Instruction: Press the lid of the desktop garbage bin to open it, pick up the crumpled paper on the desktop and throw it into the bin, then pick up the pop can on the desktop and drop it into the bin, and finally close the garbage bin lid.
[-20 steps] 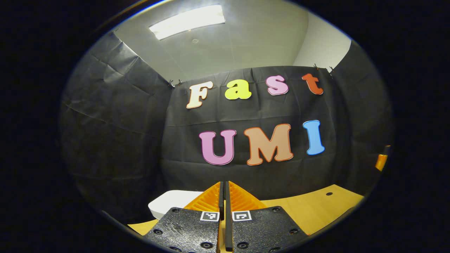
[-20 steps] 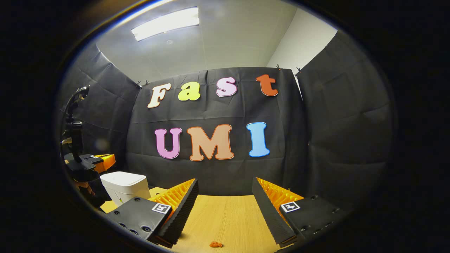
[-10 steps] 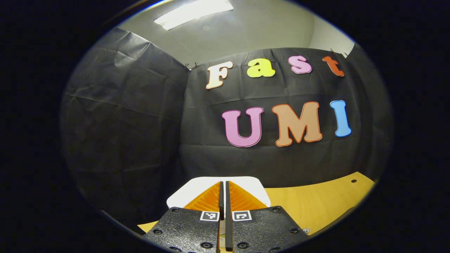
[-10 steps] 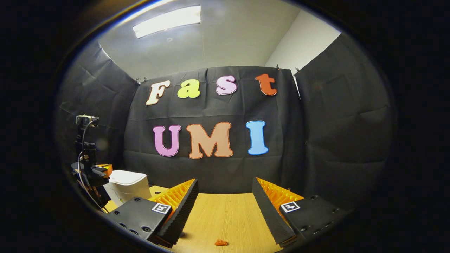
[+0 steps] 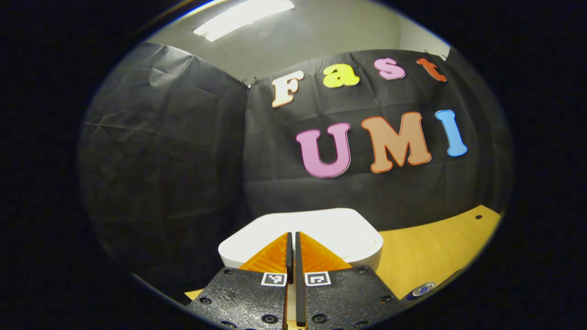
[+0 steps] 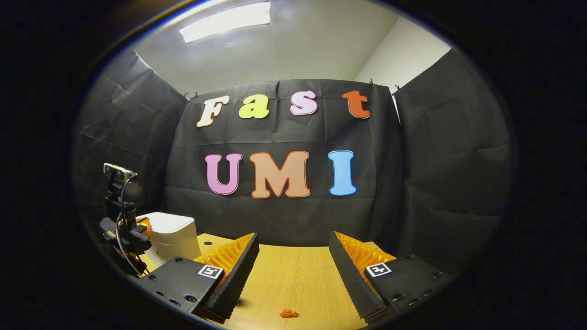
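In the right gripper view, the left gripper (image 6: 137,227) shows at 9 o'clock, a camera and cable on its upper part, hanging at the left side of the white bin (image 6: 170,234), whose lid (image 6: 164,221) is down; whether it touches the lid cannot be told. In the left gripper view, that gripper (image 5: 291,236) has its fingers (image 5: 270,256) pressed together with nothing between them, their tips over the near edge of the lid (image 5: 321,227), contact unclear. The bin stands at the far left of the wooden worktop (image 5: 426,250), close to the black cloth wall. At 4 o'clock in the left gripper view, a round can top (image 5: 423,290) sits at the worktop's near edge. The right gripper (image 6: 293,240) hangs over the bare worktop (image 6: 293,275), fingers (image 6: 238,270) spread wide and holding nothing. A small orange scrap (image 6: 288,314) lies on the worktop at 6 o'clock between them
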